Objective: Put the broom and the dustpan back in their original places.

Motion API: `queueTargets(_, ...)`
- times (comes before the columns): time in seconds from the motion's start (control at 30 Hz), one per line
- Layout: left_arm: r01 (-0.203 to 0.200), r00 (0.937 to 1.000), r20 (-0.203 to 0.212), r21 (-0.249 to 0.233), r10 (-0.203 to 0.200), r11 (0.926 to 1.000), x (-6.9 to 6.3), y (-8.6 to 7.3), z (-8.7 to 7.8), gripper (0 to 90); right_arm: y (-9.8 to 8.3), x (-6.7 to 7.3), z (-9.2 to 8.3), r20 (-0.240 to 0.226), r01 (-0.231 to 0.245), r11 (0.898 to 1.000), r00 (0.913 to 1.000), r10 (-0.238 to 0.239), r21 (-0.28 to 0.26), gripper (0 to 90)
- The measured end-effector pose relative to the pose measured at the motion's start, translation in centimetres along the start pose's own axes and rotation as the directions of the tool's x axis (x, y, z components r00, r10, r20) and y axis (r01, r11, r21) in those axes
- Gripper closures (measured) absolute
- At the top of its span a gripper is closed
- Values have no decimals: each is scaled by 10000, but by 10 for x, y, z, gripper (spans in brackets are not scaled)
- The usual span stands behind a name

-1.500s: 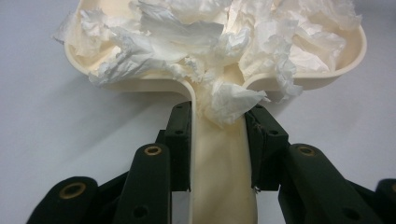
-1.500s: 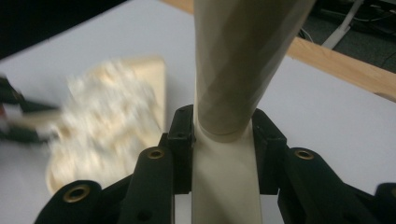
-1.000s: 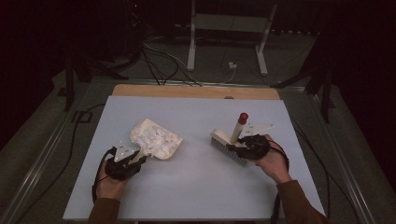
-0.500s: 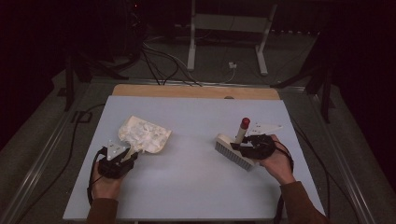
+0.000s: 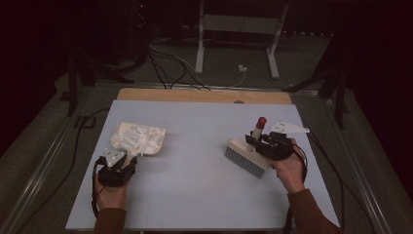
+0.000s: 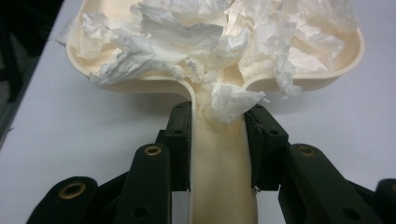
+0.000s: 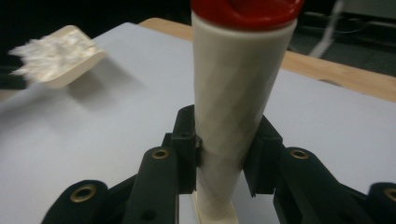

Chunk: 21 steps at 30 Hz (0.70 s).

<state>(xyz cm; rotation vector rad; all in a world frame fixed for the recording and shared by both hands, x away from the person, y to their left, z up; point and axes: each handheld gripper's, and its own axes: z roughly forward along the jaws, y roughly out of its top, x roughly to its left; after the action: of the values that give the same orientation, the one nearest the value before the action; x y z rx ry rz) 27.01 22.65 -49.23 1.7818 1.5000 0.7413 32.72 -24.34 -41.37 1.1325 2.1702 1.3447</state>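
Cream plastic makes up both tools here: a dustpan [image 5: 141,139] heaped with crumpled white tissue scraps [image 6: 205,42], and a hand brush [image 5: 247,156] with a red-capped handle [image 7: 240,70]. The dustpan is the landmark. It sits on the pale blue table [image 5: 195,195] toward the table's left side, its scoop pointing away from the person and its handle running back into the left gripper [image 6: 217,135]. That gripper's jaws are clamped on the dustpan's handle from either side, just behind the scoop, and one scrap lies over the handle right at the jaws.

Well to the right of the dustpan, the right gripper [image 7: 224,149] is closed tight around the lower part of the brush's handle, which stands nearly upright with the red cap on top; in the high view the brush's bristles point down and toward the dustpan, at or just above the table.

The sweeping looks finished, with no loose scraps visible on the table between brush and dustpan. The step in hand seems to be carrying the load away. To do it well, the dustpan should stay level or tipped slightly back toward its handle, moving slowly, since the tissue is light and piled above the rim and could spill. The brush should stay clear of the pile.
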Motion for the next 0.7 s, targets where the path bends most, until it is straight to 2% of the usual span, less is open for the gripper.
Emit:
queueTargets(0.07, 169, 9998, -82, 18, -169, 9999, 1, -1, 0, 667, 1, -4, -7, -627, 277, 9994, 9977, -263, 216, 700)
queueTargets(0.13, 234, 9995, -211, 52, -233, 9997, 1, -2, 1, 667, 1, -6, -13, -986, 513, 9980, 9940, -474, 375, 700)
queueTargets(0.23, 290, 9992, -292, 97, -287, 9995, 0, -3, 2, 667, 3, -9, -26, -1634, 1109, 9904, 9818, -964, 823, 701)
queueTargets(0.27, 305, 9990, -324, 124, -300, 9995, -1, -3, 2, 667, 3, -11, -29, -1839, 1139, 9895, 9782, -960, 895, 701)
queueTargets(0.37, 387, 9983, -451, 211, -377, 9990, -3, -5, 3, 667, 5, -19, -38, -2429, 1085, 9862, 9671, -756, 1250, 701)
queueTargets(0.43, 449, 9978, -502, 263, -435, 9986, -4, -5, 3, 667, 5, -24, -41, -2608, 1188, 9798, 9626, -739, 1608, 701)
queueTargets(0.5, 497, 9972, -579, 323, -478, 9982, -5, -6, 4, 667, 6, -28, -42, -2811, 1100, 9735, 9584, -503, 2007, 701)
queueTargets(0.53, 543, 9968, -604, 352, -521, 9979, -6, -6, 5, 667, 5, -30, -42, -2944, 1035, 9717, 9550, -374, 2123, 701)
queueTargets(0.6, 528, 9964, -683, 413, -499, 9978, -8, -6, 7, 667, 4, -37, -38, -3384, 895, 9639, 9410, 7, 2509, 701)
queueTargets(0.67, 517, 9963, -709, 487, -482, 9975, -11, -7, 10, 667, 3, -43, -33, -3584, 875, 9541, 9333, 220, 2864, 701)
queueTargets(0.7, 509, 9961, -751, 528, -469, 9973, -12, -7, 11, 666, 2, -46, -28, -3503, 897, 9524, 9364, 189, 2914, 700)
